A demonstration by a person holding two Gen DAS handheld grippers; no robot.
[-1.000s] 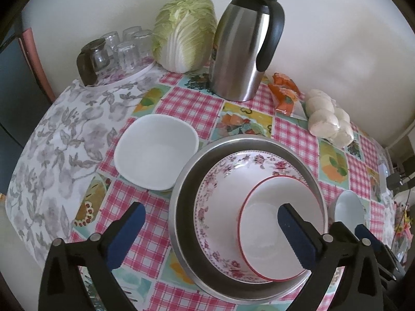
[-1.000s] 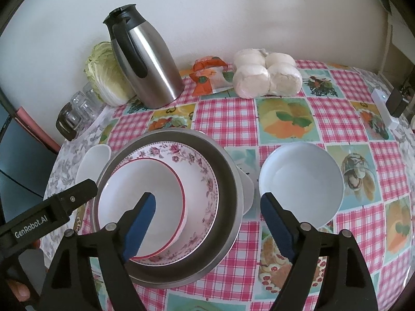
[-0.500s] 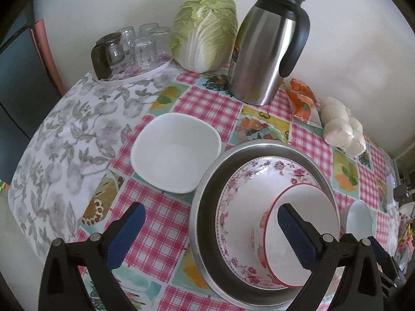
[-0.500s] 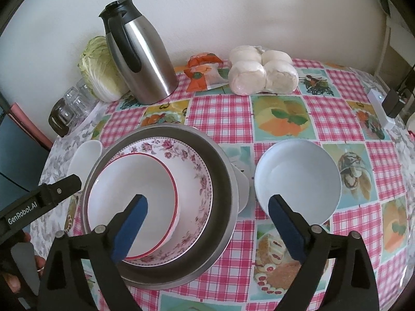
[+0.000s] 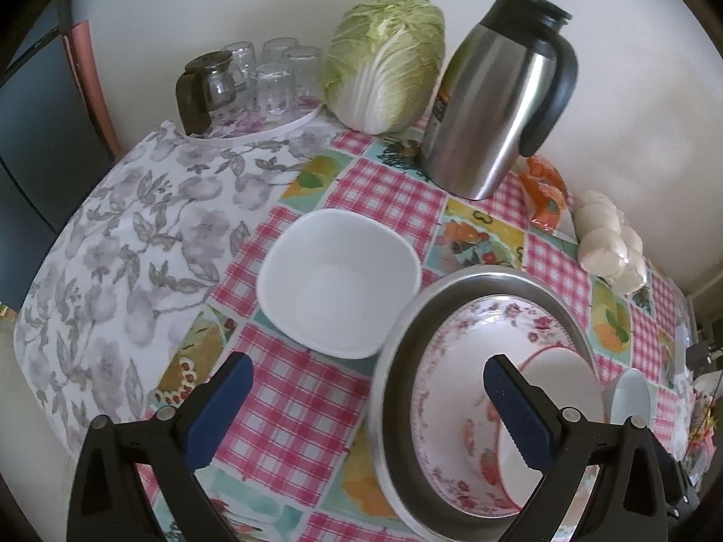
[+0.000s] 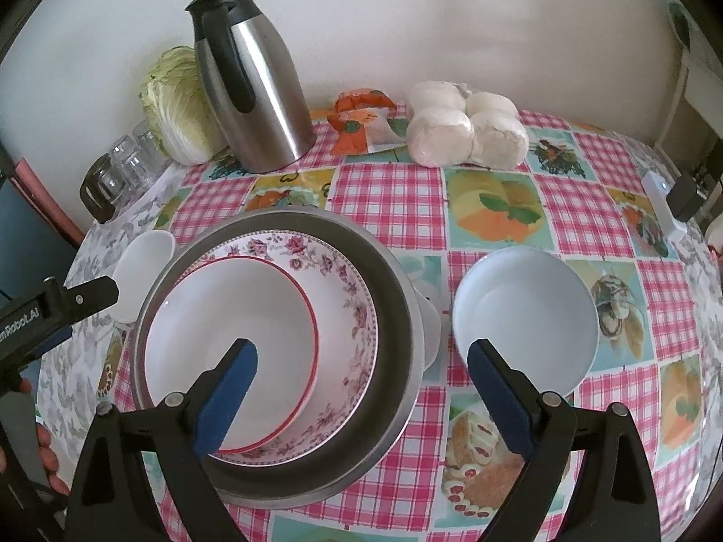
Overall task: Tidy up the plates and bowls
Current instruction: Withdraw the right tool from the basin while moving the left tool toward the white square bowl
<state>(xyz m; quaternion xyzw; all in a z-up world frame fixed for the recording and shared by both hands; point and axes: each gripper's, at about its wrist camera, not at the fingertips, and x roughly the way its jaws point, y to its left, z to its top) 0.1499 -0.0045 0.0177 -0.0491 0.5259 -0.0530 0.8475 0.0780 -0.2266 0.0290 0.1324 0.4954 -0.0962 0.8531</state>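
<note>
A: Two loose dishes left: square white bowl (image 5: 339, 282) beside metal basin (image 6: 275, 352), round white bowl (image 6: 524, 316) on its other side.

B: Fingers?

A: Right fingers (image 6: 361, 397) just opened wide, nothing btw them; left fingers (image 5: 366, 411) wide, empty.

B: Risk?

A: Red-rimmed bowl (image 6: 230, 348) leans inside floral bowl (image 6: 343, 298), so stacking more may slip or chip it.

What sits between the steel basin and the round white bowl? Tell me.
In the right wrist view, a small white dish peeks out from behind the steel basin, with a strip of tablecloth before the round white bowl.
</note>
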